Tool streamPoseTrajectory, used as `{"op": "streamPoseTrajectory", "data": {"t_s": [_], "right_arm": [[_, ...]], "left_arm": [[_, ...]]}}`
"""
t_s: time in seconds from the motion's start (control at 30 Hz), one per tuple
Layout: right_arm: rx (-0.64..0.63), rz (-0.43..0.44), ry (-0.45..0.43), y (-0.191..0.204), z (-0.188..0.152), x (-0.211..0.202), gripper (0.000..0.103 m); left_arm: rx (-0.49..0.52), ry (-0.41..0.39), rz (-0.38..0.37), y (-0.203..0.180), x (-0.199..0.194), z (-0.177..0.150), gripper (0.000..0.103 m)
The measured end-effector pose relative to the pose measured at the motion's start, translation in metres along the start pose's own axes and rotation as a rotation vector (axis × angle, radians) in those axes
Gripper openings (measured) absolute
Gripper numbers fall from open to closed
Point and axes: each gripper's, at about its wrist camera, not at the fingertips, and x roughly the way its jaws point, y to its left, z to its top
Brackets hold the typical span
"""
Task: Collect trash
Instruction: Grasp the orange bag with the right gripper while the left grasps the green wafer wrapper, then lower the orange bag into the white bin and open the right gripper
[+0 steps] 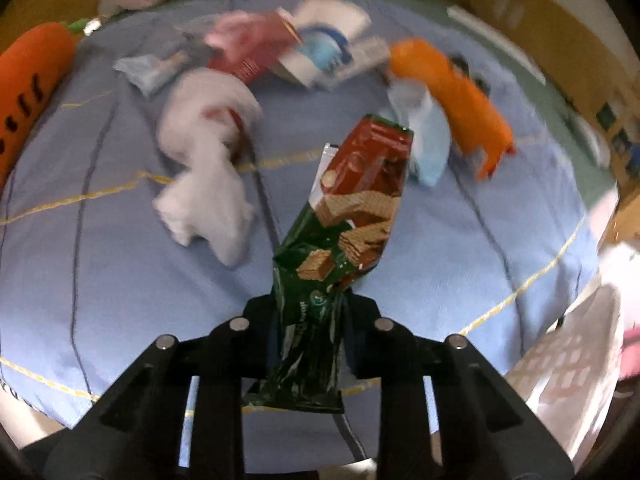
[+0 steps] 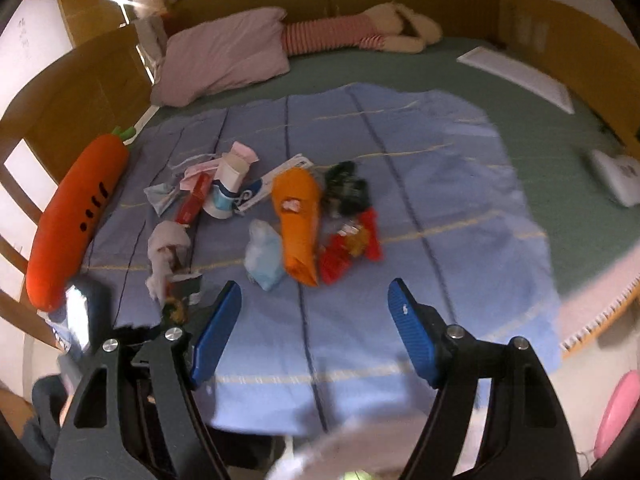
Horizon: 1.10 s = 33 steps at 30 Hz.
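My left gripper (image 1: 310, 300) is shut on a green and red wafer wrapper (image 1: 356, 200) and holds it up above the blue bedspread (image 1: 120, 260). The wrapper also shows in the right wrist view (image 2: 182, 292), at the left edge. My right gripper (image 2: 314, 300) is open and empty above the bedspread (image 2: 440, 200). Trash lies in a pile beyond it: an orange bag (image 2: 298, 220), a light blue bag (image 2: 264, 256), red wrappers (image 2: 348, 248), a dark wrapper (image 2: 346, 190), a crumpled white tissue (image 2: 166, 248), a paper cup (image 2: 228, 184).
A carrot plush (image 2: 76, 220) lies along the bed's left side. A pink pillow (image 2: 228, 56) and a striped plush (image 2: 360, 32) lie at the head. A white mesh basket (image 1: 572, 372) is at the right of the left wrist view. A wooden bed frame (image 2: 60, 96) borders the left.
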Motion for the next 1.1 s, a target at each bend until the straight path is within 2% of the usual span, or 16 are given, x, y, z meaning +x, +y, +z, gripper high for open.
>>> {"op": "streamPoseTrajectory", "data": {"t_s": [0.13, 0.27, 0.4, 0.43, 0.47, 0.5, 0.53, 0.57, 0.8, 0.93, 1.1], "right_arm": [[-0.017, -0.048, 0.047, 0.008, 0.031, 0.058, 0.074], [0.008, -0.068, 0.114, 0.007, 0.049, 0.108, 0.074], [-0.017, -0.078, 0.177, 0.018, 0.051, 0.139, 0.074], [-0.033, -0.101, 0.19, 0.021, 0.049, 0.144, 0.066], [-0.046, -0.119, 0.203, 0.023, 0.047, 0.148, 0.052], [-0.064, -0.134, 0.222, 0.026, 0.045, 0.153, 0.046], [-0.074, -0.143, 0.227, 0.028, 0.043, 0.155, 0.036], [-0.089, -0.152, 0.222, 0.03, 0.041, 0.155, 0.027], [-0.21, -0.223, 0.133, 0.046, 0.031, 0.124, 0.026], [-0.311, -0.324, 0.036, 0.061, 0.024, 0.089, 0.026], [-0.356, -0.348, -0.027, 0.072, 0.011, 0.057, 0.026]], "left_arm": [[-0.066, -0.119, 0.001, 0.016, -0.024, 0.002, 0.026], [-0.059, -0.212, 0.057, 0.012, -0.042, 0.001, 0.026], [-0.056, -0.206, 0.068, 0.01, -0.041, 0.003, 0.026], [-0.056, -0.203, 0.072, 0.01, -0.041, 0.003, 0.026], [-0.056, -0.205, 0.073, 0.014, -0.044, 0.003, 0.026], [-0.055, -0.209, 0.075, 0.013, -0.045, 0.003, 0.026], [-0.054, -0.214, 0.08, 0.013, -0.047, 0.002, 0.026], [-0.052, -0.214, 0.082, 0.012, -0.045, 0.003, 0.026], [-0.07, -0.212, 0.087, 0.014, -0.043, 0.003, 0.026], [-0.072, -0.214, 0.099, 0.013, -0.043, 0.002, 0.026], [-0.064, -0.225, 0.107, 0.009, -0.046, -0.001, 0.026]]}}
